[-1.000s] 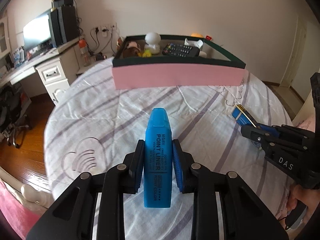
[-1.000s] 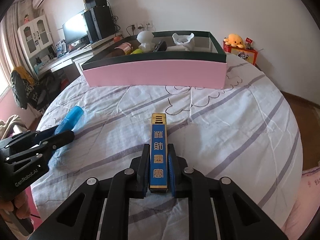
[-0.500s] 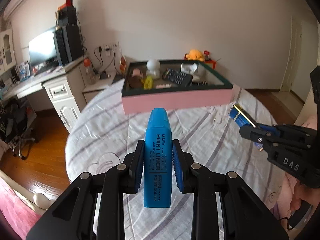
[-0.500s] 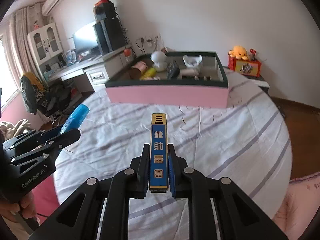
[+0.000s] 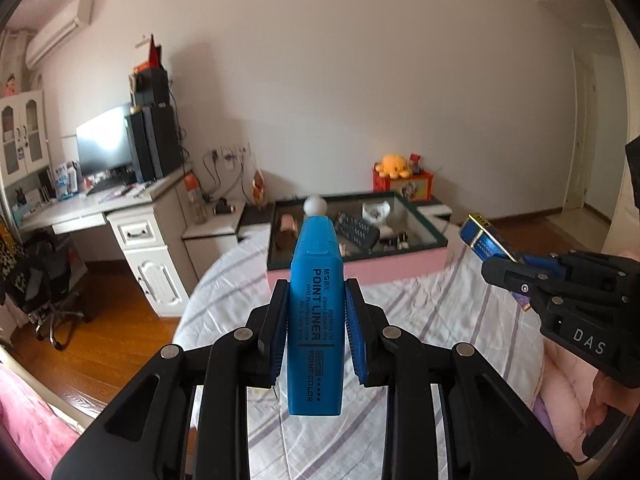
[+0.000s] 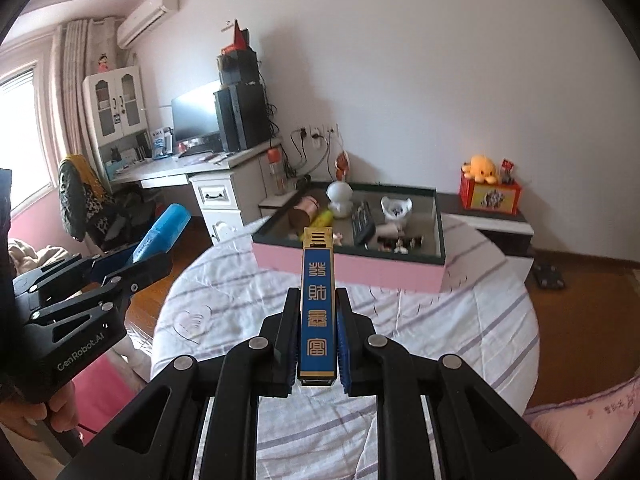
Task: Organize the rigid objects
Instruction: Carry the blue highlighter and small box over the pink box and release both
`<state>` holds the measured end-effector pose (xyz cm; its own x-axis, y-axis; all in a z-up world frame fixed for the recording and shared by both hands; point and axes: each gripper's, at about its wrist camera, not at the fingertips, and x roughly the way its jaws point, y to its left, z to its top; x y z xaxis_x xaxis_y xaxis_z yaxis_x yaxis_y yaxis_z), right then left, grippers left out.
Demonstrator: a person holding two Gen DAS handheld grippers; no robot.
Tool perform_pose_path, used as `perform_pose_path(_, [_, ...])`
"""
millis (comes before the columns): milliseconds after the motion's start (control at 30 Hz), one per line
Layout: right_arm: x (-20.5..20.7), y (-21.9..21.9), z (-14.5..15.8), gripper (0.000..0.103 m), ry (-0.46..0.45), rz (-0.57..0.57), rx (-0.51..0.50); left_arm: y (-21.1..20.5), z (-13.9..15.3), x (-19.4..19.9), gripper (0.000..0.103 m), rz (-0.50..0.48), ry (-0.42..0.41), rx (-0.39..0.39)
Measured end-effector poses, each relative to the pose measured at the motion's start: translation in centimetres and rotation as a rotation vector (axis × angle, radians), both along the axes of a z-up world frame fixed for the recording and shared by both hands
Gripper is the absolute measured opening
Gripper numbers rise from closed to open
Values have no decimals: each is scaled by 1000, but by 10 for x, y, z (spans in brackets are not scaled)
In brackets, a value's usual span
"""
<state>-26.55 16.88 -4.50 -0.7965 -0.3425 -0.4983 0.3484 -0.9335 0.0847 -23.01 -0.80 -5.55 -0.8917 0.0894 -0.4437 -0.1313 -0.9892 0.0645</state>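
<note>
Left gripper (image 5: 316,316) clenches a blue plastic highlighter pen (image 5: 317,320); right gripper (image 6: 318,334) clenches a slim blue-and-gold rectangular box (image 6: 317,308). Both point lengthwise up-frame toward the pink-walled, dark-rimmed open box (image 6: 352,270) at frame centre, well apart.

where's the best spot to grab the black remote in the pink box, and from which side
Judging from the right wrist view, take the black remote across its narrow width near mid-length, coming down from above. It lies long and slim inside the pink box, whose walls block a side approach, and a white figurine and white cup crowd its two sides.
</note>
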Motion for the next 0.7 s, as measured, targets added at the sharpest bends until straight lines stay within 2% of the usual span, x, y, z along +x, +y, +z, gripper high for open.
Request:
perform_pose_path(100, [2,0,11,16,31,3,5,-2,13,5,27,17,34,-22])
perform_pose_path(300, [0,-2,28,16,86,7,13,-13,39,11,27,60,114,-10])
perform_pose_path(467, [-8,-6,36,16,106,23,22,-18,44,4,27,79,127,-19])
perform_pose_path(700, [-30,-5,34,16,102,27,27,-18,42,-29,27,93,116,-42])
